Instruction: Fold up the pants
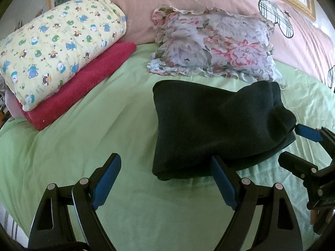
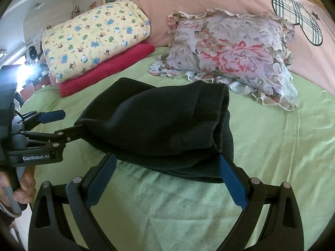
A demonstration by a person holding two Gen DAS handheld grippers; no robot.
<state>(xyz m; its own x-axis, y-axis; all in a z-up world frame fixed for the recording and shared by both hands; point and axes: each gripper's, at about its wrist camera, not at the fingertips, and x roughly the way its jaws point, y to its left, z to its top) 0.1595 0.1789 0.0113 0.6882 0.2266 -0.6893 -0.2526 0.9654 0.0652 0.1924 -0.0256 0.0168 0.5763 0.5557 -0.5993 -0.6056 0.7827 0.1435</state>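
Left wrist: folded pants [image 1: 211,125], seemingly released

Black linkage grippers [image 1: 165,168] with blue pads [image 2: 102,179]; silver pivot screws; white "GenRobot.AI" lettering [image 2: 36,158]

The folded dark knit pants [image 2: 159,125] lie on the pale green bed sheet [image 2: 272,146] at the centre. The right tongs [image 2: 167,163] stand wide apart at six o'clock, tips at the pants' near edge. At nine o'clock the left tongs [image 2: 69,123], spread, reach the pants' left end. A floral ruffled pillow [image 2: 230,52] sits at one o'clock.
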